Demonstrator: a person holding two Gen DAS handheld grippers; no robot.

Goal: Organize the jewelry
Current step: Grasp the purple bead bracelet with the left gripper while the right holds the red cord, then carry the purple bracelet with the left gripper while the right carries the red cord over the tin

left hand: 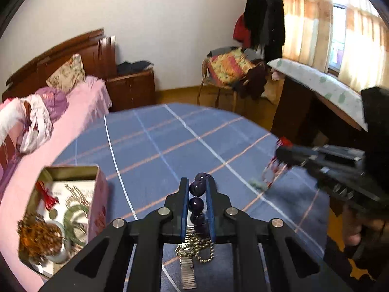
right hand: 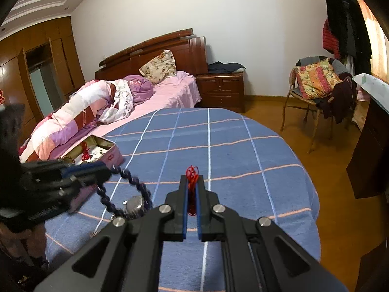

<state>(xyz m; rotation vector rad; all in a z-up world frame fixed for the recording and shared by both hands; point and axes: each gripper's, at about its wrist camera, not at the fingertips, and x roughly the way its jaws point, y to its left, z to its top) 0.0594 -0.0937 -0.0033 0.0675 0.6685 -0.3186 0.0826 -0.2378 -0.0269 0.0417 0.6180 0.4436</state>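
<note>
The left gripper [left hand: 197,185] holds a bracelet [left hand: 196,203] of large, round, glossy dark-purple beads, its blue-padded fingers [left hand: 185,202] closed narrowly on the strand. From the right wrist view the same bracelet [right hand: 126,189] hangs as a loop below the left gripper [right hand: 107,169], at about 9 o'clock, above the bed. Under it lie a metal watch [right hand: 134,204] with a ribbed silver band [left hand: 187,271] and a fine ball chain [left hand: 206,250], resting on the blue bedspread [left hand: 170,133].

The right gripper [right hand: 192,182] is pinched tight on a red knotted cord [right hand: 192,172], whose loops stick up beyond the fingertips. In the left wrist view the right gripper [left hand: 279,150] reaches in from 3 o'clock, with the red cord [left hand: 283,142] at its tip and a blurred red-strung piece dangling below; what that piece is cannot be told.

At 8 o'clock in the left wrist view stands an open pink rectangular tin [left hand: 97,199] with a metal inside. It holds a green bangle [left hand: 75,219], a heap of brown beads [left hand: 39,236], a red tassel [left hand: 47,197] and a pale chain. The tin [right hand: 111,157] sits near the bedspread's left edge, beside a pink sheet [right hand: 170,95].

The bedspread is woven cloth, blue with white and orange check lines. Behind are a dark wooden headboard [right hand: 155,48], a floral pillow [right hand: 159,67], a nightstand [right hand: 220,87] and a chair [right hand: 313,92] piled with clothes.
</note>
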